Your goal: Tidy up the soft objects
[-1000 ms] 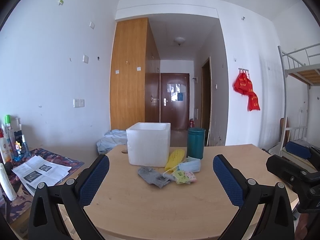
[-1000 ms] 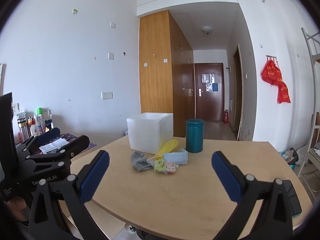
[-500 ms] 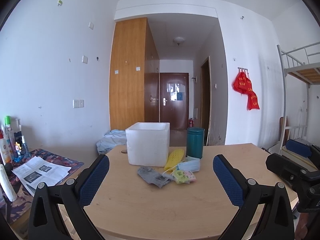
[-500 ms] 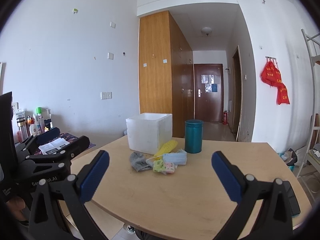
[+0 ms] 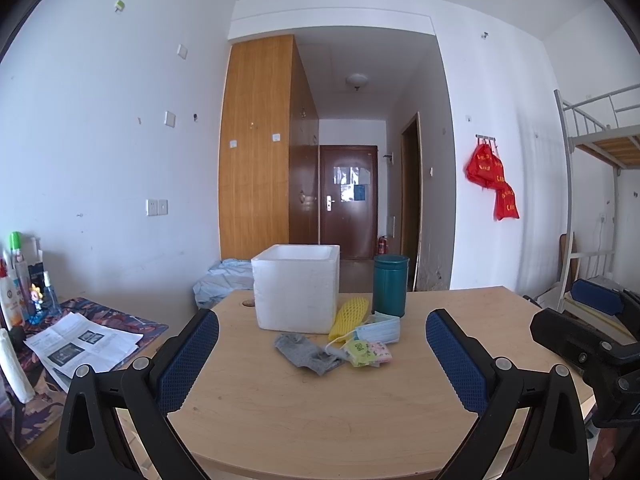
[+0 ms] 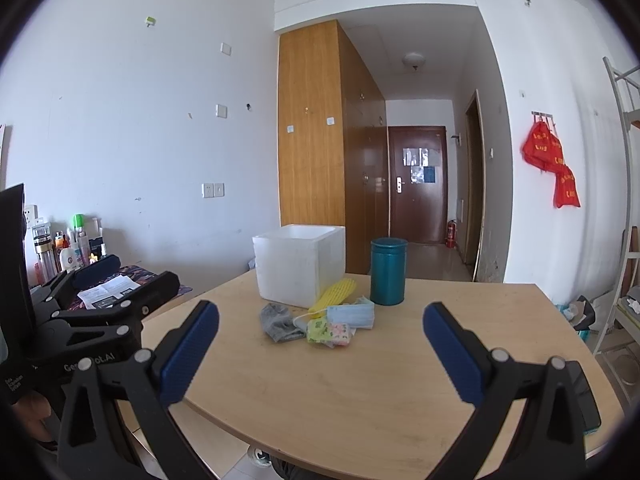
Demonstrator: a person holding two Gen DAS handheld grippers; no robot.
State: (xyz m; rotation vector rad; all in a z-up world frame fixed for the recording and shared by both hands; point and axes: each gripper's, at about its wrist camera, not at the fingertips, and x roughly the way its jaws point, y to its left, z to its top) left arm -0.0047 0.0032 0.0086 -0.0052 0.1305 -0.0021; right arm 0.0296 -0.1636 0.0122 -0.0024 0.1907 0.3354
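Both grippers, left gripper and right gripper, stay spread wide, empty, barely shifted since a second ago. Gray sock, face mask, yellow foam net lie ahead, touching foam box. Sorting not begun.

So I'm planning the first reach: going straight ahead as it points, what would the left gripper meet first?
Probably the grey sock, nearest of the pile before the white box. The left gripper is open; depth is uncertain.

Bright, even daylight; sharp focus; strong fisheye bending, dark vignetted corners.
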